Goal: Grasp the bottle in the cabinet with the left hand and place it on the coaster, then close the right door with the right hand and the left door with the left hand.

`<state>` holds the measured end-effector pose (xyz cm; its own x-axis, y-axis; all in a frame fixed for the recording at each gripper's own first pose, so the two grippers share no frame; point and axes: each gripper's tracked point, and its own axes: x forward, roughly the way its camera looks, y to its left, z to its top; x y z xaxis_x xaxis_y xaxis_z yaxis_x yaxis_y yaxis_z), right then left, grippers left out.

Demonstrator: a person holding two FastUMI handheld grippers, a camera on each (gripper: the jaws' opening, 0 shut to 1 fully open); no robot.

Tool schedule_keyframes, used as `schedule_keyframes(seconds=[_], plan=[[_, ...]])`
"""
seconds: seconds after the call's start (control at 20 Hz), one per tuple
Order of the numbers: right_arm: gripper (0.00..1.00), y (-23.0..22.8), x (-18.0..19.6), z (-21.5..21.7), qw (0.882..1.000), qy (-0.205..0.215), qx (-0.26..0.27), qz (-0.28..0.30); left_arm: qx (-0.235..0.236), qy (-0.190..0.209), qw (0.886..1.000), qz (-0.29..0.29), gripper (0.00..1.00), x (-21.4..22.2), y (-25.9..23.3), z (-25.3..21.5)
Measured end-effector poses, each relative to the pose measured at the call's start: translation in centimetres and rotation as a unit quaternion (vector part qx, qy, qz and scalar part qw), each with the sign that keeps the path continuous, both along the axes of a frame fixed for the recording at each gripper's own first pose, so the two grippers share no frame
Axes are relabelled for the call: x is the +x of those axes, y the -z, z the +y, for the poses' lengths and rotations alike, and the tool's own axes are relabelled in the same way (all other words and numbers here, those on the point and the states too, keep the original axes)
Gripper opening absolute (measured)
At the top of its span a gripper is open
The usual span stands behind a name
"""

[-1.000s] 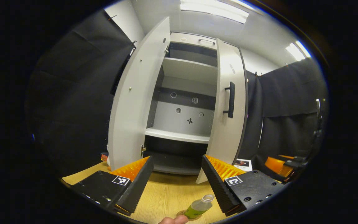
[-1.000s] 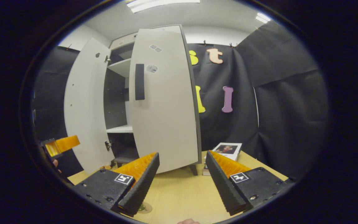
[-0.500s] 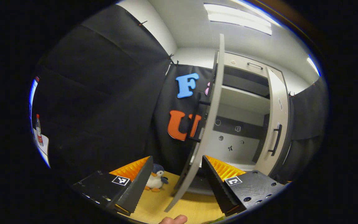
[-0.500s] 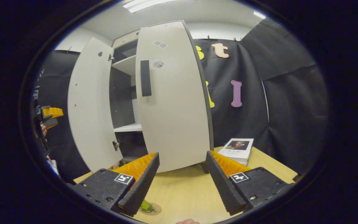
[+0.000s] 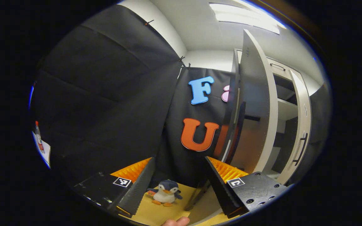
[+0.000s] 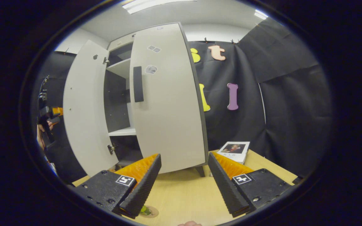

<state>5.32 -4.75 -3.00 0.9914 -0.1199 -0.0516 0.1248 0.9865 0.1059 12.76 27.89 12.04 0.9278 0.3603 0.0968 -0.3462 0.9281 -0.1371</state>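
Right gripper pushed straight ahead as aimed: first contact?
Likely the outer face of the right door, which stands ajar directly ahead of the open right gripper. Nothing visible between them over the table; depth is unclear.

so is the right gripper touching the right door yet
Apart. In the right gripper view the right gripper hangs with open jaws over bare tabletop, and the right door stands farther back with wood showing between them.
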Motion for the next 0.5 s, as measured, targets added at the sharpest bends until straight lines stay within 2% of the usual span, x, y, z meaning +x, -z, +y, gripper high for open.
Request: schedule_keyframes(seconds=[0.05, 0.1, 0.15, 0.2, 0.25, 0.4, 0.5], plan=[[0.98, -0.2, 0.0, -0.2, 1.000, 0.003, -0.001, -0.002, -0.001, 0.002, 1.000, 0.001, 1.00, -0.2, 0.2, 0.1], [0.98, -0.2, 0.0, -0.2, 1.000, 0.005, -0.001, -0.003, 0.002, 0.005, 1.000, 0.003, 1.00, -0.3, 0.2, -0.1], [0.98, -0.3, 0.1, -0.3, 1.000, 0.005, -0.001, -0.004, 0.005, 0.007, 1.000, 0.004, 0.94, -0.1, 0.1, -0.2], [0.98, -0.3, 0.1, -0.3, 1.000, 0.004, 0.000, -0.004, 0.007, 0.003, 1.000, 0.004, 1.00, -0.2, 0.1, -0.3], [0.98, -0.4, 0.2, -0.4, 1.000, 0.003, 0.001, -0.005, 0.014, 0.004, 1.000, 0.006, 0.93, -0.2, 0.0, -0.5], [0.98, -0.6, 0.3, -0.5, 1.000, 0.003, 0.005, -0.008, 0.018, 0.034, 0.999, 0.007, 0.93, 0.1, 0.2, -2.2], [0.98, -0.6, 0.3, -0.7, 1.000, 0.005, 0.005, -0.007, 0.014, 0.065, 0.998, 0.008, 0.93, 0.5, 0.2, -5.3]])
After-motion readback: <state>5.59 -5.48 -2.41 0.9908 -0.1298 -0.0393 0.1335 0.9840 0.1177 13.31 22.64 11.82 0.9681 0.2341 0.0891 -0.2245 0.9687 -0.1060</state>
